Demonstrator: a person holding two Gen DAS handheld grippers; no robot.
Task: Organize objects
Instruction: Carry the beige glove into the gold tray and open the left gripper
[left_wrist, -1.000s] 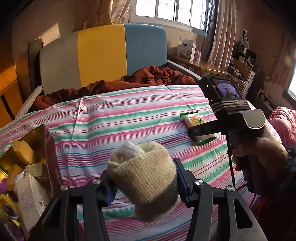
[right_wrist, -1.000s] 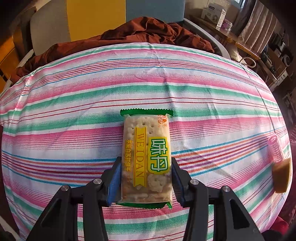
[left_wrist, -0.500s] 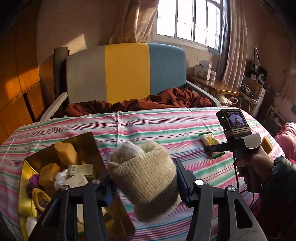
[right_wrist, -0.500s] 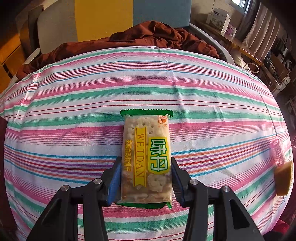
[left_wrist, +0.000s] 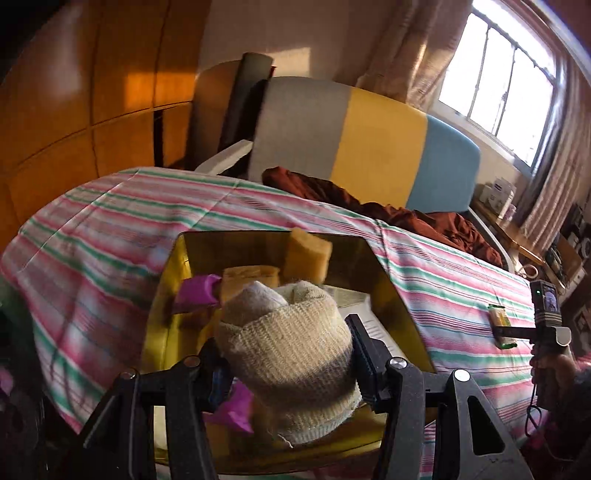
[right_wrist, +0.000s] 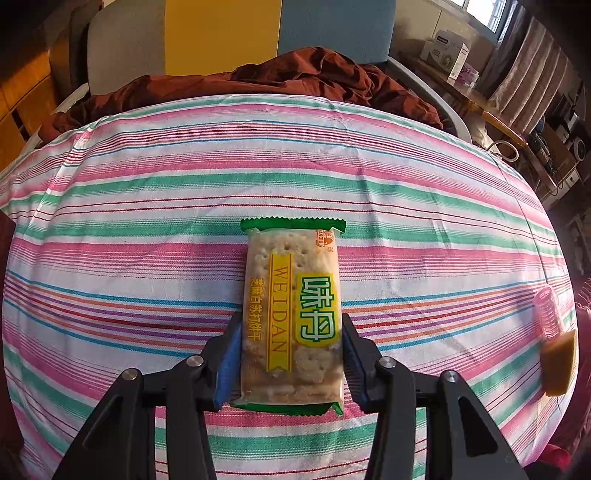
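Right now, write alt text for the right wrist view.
The right gripper clamps a green-edged WEIDAN cracker packet lying on a pink, green and white striped bedspread. A pink hair roller and a tan sponge sit at the right edge.

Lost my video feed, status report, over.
Left gripper shut on rolled sock, over gold box. Right gripper shut on cracker packet, above striped sheet. Box already crowded: sponges, purple wrappers.
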